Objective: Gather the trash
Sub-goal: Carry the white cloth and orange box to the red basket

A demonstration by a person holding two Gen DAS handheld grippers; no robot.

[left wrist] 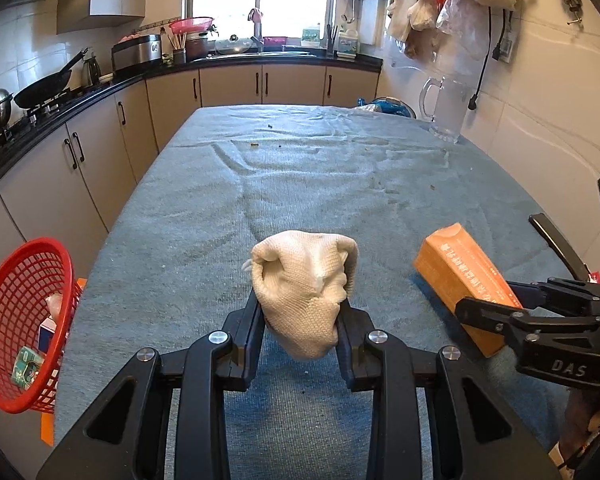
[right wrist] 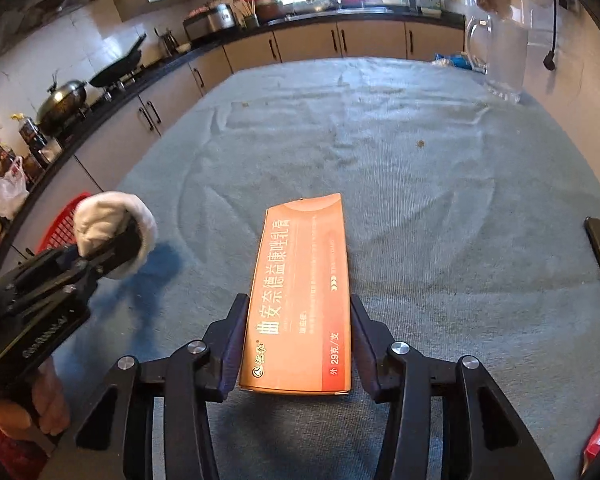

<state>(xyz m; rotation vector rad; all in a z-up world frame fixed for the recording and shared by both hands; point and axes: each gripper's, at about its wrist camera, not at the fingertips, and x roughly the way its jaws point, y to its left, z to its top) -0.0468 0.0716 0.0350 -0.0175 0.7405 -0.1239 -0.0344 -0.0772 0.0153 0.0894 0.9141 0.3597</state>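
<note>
While the left gripper (left wrist: 300, 316) pinches a crumpled white knitted cloth (left wrist: 306, 280) at lower centre of its view, the right gripper (right wrist: 298, 344) clamps its fingers on a long orange cardboard box (right wrist: 300, 292) above the blue-grey towel-covered table (right wrist: 440, 184), a red mesh basket (left wrist: 18, 320) at lower left.

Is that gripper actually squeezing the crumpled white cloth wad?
Touching. In the left wrist view the left gripper has both black fingers pressed into the sides of the crumpled white cloth wad, which is held above the blue-grey table cover.
</note>
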